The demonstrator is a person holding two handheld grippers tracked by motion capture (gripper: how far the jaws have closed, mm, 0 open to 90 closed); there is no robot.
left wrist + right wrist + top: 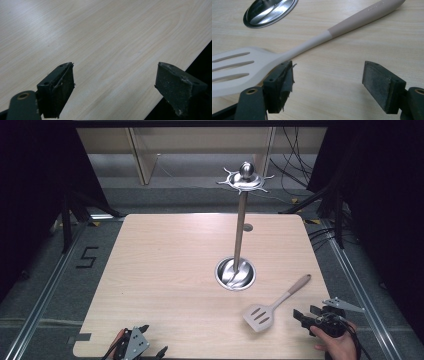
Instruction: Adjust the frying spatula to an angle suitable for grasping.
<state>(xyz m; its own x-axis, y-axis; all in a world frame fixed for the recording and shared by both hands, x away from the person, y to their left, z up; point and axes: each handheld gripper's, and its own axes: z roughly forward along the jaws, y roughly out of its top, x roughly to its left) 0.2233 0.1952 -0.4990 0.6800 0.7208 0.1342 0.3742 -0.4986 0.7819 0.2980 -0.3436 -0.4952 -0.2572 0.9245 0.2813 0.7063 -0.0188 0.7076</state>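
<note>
A pale slotted spatula (272, 306) lies flat on the wooden table (170, 270), its beige handle pointing up and right. In the right gripper view the spatula (312, 43) runs across just beyond the jaws. My right gripper (306, 316) sits at the table's front right, just right of the spatula's blade, open with nothing between its jaws (328, 85). My left gripper (150, 342) rests at the front left edge, also open and empty (115, 90). A steel utensil stand (240, 220) rises from a round base (235, 273) at mid table, with a hook crown (246, 177) on top.
The table's front edge runs close under both grippers. Metal rails (47, 290) flank the table on the grey floor. Cables (295, 160) lie behind the table at the back right.
</note>
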